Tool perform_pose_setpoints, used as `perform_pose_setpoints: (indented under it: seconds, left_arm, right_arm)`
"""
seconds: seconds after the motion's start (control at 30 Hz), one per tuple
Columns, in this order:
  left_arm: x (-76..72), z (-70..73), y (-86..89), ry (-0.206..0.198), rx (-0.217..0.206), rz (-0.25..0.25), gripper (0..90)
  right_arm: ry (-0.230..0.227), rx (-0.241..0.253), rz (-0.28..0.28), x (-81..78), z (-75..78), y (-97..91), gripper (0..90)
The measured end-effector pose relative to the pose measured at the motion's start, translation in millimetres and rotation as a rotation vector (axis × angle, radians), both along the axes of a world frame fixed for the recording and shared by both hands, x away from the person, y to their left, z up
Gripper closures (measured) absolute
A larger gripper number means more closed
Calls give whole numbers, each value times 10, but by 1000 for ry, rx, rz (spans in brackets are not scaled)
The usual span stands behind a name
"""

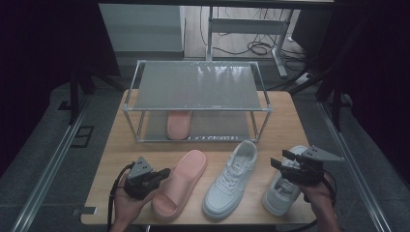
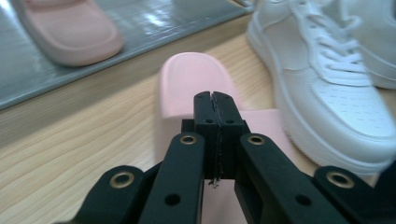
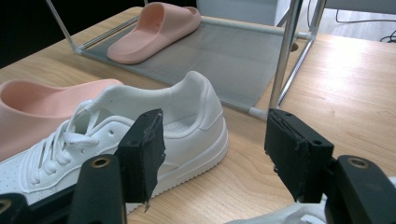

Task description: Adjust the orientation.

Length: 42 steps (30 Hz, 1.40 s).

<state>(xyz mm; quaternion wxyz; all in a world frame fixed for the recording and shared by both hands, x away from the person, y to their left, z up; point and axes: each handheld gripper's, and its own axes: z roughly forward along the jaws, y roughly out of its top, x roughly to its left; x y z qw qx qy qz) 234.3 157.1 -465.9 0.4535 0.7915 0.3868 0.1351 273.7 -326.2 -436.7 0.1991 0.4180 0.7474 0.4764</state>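
pink slide point(image 2: 187, 88) just beyond the closed, empty left tool point(image 2: 215, 112)

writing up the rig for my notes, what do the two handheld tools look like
Both the left tool and the right tool are black, with two blocky jaws on hinged links set with brass-ringed pivots. The pad faces look worn and ragged. Each carries a grey three-cornered plate on top, and a black cable trails from the left one.
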Motion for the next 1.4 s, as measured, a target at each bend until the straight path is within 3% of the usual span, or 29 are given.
perform_pose_setpoints:
  seconds: [0.47, 0.77, 1.07, 1.4]
  left_arm:
    - [-120, 2, -342, 17, 24, -117, 900]
    - [-262, -198, -568, 75, 93, -184, 900]
    - [-284, -277, -575, 90, 138, -156, 897]
    - [-263, -276, -529, 95, 139, -132, 900]
  right_arm:
    - [2, -4, -4, -24, -8, 6, 381]
    - [7, -11, 3, -12, -24, 19, 382]
    - [1, -23, 1, -18, -15, 26, 382]
    - [-2, -25, 3, -27, -6, 29, 382]
